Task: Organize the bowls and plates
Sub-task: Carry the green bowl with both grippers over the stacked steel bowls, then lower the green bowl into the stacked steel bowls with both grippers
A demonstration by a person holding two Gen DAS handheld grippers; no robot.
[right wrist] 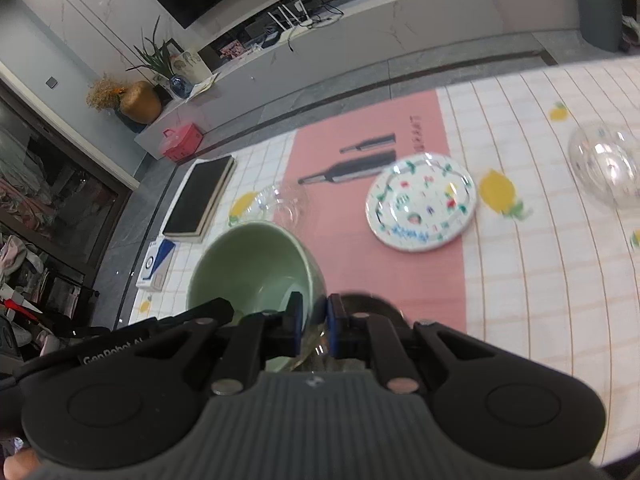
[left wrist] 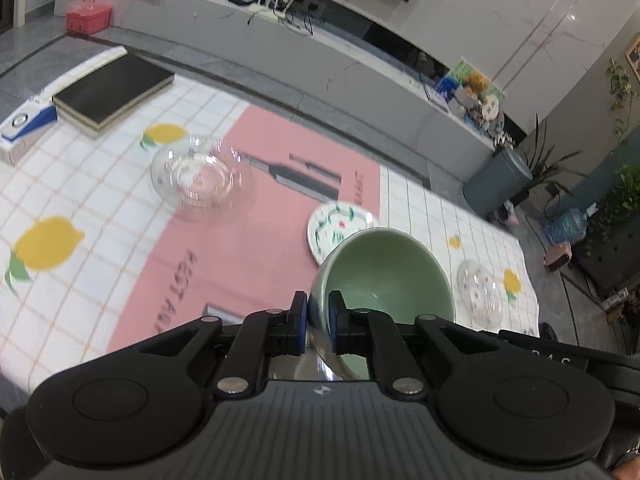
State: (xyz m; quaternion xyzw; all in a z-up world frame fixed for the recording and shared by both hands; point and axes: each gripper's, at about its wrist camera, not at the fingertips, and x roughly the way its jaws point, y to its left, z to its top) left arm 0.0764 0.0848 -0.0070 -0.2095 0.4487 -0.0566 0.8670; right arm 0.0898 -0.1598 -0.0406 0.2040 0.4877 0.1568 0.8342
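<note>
Carrying green bowl [left wrist: 384,268] two-handed: left tongs [left wrist: 318,322] clenched on its near-left rim, right tongs [right wrist: 314,328] clenched on the opposite rim. Bowl hangs tilted above the surface [left wrist: 100,208], just in front of the patterned plate [right wrist: 422,202]. Advice: keep both grips level and moving together so the rim doesn't twist out. Glass bowl [left wrist: 198,172] sits left of the plate, another glass bowl [right wrist: 608,168] right of it. Lower slowly, release both together once seated.
</note>
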